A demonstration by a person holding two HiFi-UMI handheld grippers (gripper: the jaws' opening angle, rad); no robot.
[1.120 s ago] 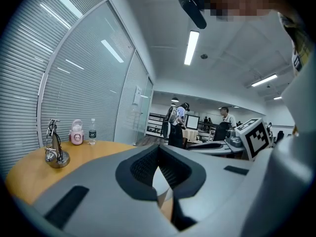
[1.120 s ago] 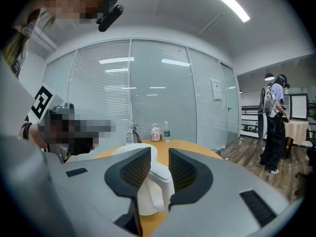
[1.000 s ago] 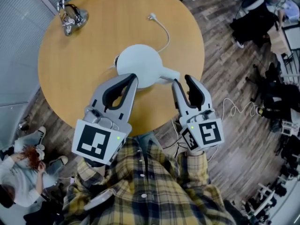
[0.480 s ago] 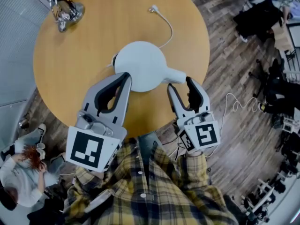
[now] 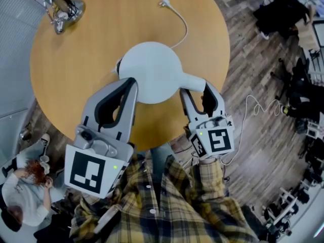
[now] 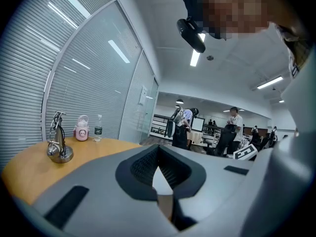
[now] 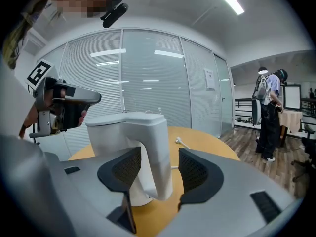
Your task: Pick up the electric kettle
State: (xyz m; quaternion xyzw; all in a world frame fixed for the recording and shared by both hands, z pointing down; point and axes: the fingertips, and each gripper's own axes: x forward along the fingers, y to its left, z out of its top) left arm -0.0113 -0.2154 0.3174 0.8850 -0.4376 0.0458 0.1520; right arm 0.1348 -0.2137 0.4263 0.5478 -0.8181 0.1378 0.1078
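White round plastic electric kettle [image 5: 149,70] is sitting on the round wooden counter [image 5: 71,59], right gripper [image 5: 196,89] having just dropped and spread its fingers, now straddling the kettle's handle [image 7: 153,152] unpinched, likely closing next, left gripper's [image 5: 129,83] fingers staying closed and empty beside the body.

Seen from your head, the surface [image 5: 61,75] ran off the picture's top edge, and your left tongs [image 5: 130,81] and right tongs [image 5: 196,87] covered parts of its near edge. The right tongs hid the end of the kettle [image 5: 149,72] handle. In the left gripper view, the tongs' own body blocked all but a sliver of the kettle.
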